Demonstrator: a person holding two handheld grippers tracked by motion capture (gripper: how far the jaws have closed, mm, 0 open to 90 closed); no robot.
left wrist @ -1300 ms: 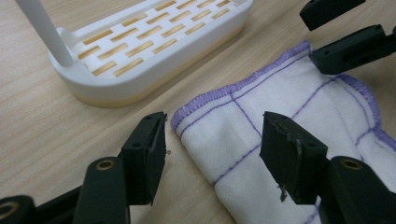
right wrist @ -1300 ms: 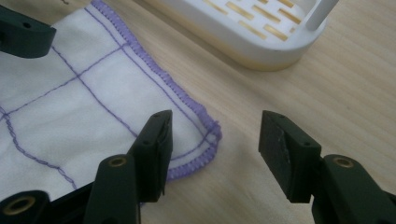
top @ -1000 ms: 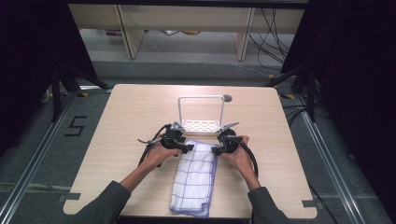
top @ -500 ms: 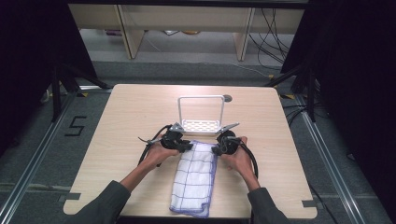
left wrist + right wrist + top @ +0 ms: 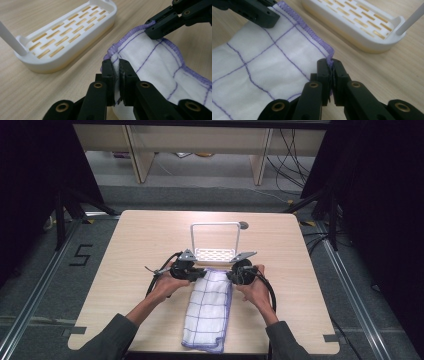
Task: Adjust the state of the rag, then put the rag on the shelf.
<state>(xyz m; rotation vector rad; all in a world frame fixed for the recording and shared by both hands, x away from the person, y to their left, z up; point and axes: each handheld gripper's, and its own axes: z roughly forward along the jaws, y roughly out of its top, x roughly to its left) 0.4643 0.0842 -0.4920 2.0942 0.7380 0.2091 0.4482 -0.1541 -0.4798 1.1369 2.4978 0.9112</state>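
High view puts the folded checked cloth (image 5: 209, 312) lengthwise on the near half of the bench (image 5: 130, 245), its far end just short of the white towel rack (image 5: 215, 242), which stands apart from it with its slotted base and upright frame bare.

Both far corners of the cloth are now gripped. The left hand-held gripper (image 5: 117, 75) has just been closing and is clamped on the left far corner, with white fabric squeezed between its pads (the purple hem bunches up just beyond them). The right hand-held gripper (image 5: 330, 75) has likewise just closed, and it pinches the right far corner, the hem's edge caught between its jaws. In the high view the two grippers sit at either side of the cloth's far end, the left one (image 5: 196, 273) and the right one (image 5: 235, 274), each with a hand behind it.

By my reading, the grasp is the part that is done. The cloth lies flat on the bench, not yet lifted, and nothing hangs on the rack. What is left, most likely, is raising the far edge, carrying it forward to the rack's bar, draping it and letting go (the near end will trail behind).
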